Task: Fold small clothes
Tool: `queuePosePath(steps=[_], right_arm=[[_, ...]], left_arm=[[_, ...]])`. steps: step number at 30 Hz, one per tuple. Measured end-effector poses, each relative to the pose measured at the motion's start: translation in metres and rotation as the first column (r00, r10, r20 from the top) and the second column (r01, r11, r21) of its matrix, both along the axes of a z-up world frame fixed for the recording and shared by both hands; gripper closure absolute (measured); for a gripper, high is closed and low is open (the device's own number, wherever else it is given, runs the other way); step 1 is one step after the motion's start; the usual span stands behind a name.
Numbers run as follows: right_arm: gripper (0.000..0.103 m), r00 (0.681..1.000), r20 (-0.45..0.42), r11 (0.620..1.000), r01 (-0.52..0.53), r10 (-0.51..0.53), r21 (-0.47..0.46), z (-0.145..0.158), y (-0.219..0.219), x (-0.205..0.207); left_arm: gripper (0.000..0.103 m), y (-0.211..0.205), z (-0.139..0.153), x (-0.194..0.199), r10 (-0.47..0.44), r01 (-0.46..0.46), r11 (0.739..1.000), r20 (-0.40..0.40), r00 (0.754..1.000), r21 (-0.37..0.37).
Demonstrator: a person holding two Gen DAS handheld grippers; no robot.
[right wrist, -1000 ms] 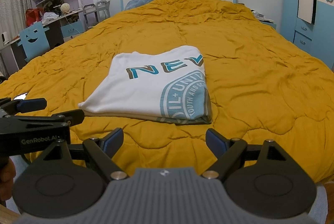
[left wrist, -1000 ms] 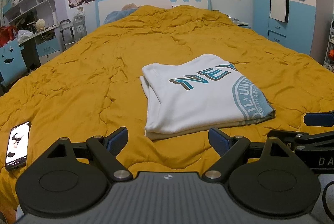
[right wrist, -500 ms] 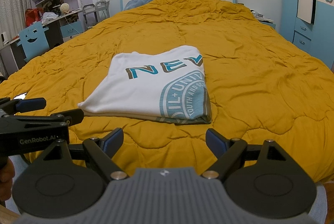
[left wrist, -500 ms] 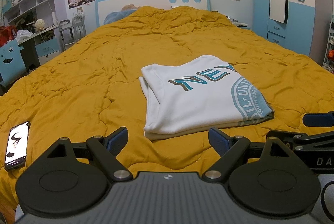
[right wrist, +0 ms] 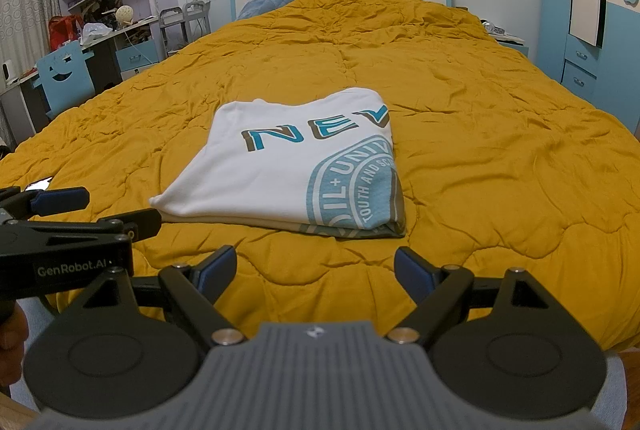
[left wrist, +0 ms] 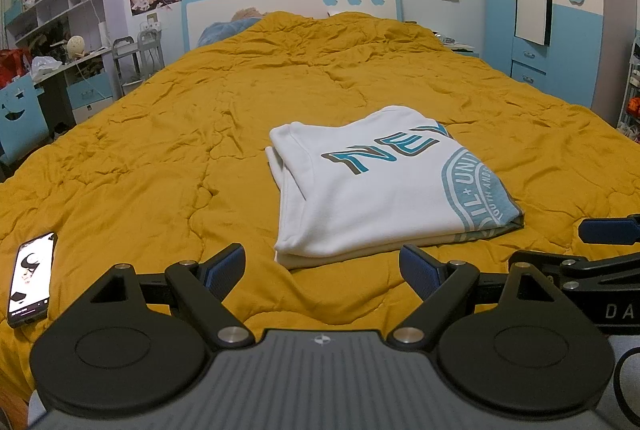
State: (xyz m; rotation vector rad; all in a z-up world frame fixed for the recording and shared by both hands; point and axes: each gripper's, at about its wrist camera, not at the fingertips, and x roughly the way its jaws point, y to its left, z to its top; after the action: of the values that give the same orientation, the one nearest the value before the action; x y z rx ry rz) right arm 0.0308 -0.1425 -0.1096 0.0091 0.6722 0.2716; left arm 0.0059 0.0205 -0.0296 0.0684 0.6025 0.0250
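Note:
A white T-shirt [left wrist: 372,189] with teal lettering and a round teal print lies folded into a flat rectangle on the mustard-yellow quilt [left wrist: 160,157]. In the right wrist view the same T-shirt [right wrist: 288,173] sits a little left of centre. My left gripper [left wrist: 322,264] is open over the near edge of the bed, short of the shirt, with nothing between its blue pads. My right gripper [right wrist: 314,266] is open too, just short of the shirt's near edge and empty. Each gripper shows at the side of the other's view.
A phone [left wrist: 30,278] with a lit screen lies on the quilt at the near left. A blue chair [right wrist: 66,75] and cluttered desk stand left of the bed. Blue wardrobes [left wrist: 556,5] line the right wall. The headboard [left wrist: 292,5] is at the far end.
Both views have drifted only slightly; the folded shirt sits a touch lower in the left wrist view. Neither gripper has changed its opening.

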Motion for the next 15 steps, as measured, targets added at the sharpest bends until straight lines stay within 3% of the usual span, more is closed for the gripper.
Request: queuePosePath(steps=[15], right_arm=[[0.021,1.0,-0.001,1.0,-0.001,0.001,-0.001,0.0001,0.0014,-0.0006]], left_arm=[[0.002,0.0004,-0.0003,-0.0001,0.0,0.0,1.0,0.0,1.0,0.0]])
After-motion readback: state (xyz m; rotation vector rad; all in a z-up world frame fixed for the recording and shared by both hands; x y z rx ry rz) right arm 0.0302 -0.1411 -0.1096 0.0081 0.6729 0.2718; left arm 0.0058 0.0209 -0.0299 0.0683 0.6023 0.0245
